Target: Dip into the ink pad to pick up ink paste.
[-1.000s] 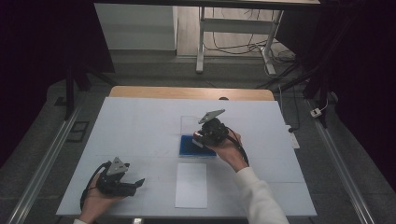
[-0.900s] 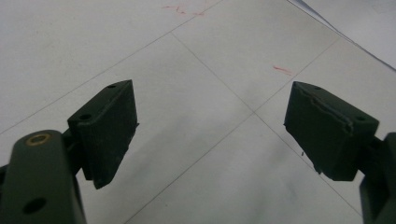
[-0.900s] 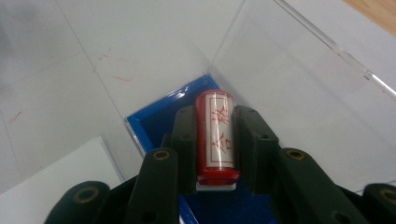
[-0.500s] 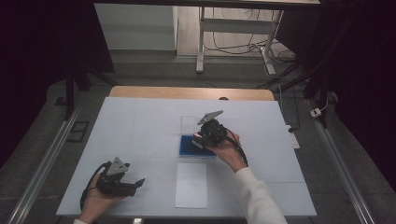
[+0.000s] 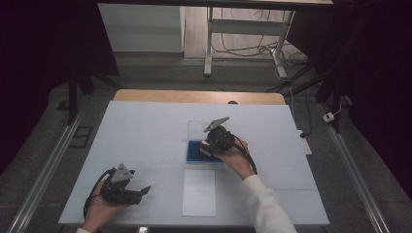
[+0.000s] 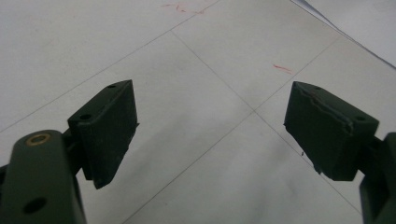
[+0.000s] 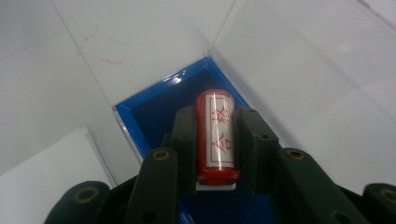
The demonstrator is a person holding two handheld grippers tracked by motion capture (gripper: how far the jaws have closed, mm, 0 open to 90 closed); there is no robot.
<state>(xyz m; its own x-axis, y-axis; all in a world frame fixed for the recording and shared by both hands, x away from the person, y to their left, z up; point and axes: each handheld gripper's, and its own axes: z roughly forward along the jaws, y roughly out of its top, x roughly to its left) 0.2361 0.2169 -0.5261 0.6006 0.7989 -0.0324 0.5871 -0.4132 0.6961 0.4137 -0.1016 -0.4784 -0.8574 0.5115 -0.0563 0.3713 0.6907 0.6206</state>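
Nothing has shifted since earlier | left gripper (image 5: 127, 191) fingers spread, empty, low on white desk (image 5: 145, 131) | paper sheet (image 5: 199, 192) | right gripper (image 7: 215, 140) fingers clamp red stamp (image 7: 215, 135) over blue box (image 5: 194, 154) | dark room, grey floor (image 5: 43, 141).

Table (image 5: 145, 131) bears box (image 5: 194, 151), paper (image 5: 199, 193).

Red stamp, blue box

The stamp (image 7: 216, 135) is red with red characters on white; the box (image 7: 154, 112) is blue.
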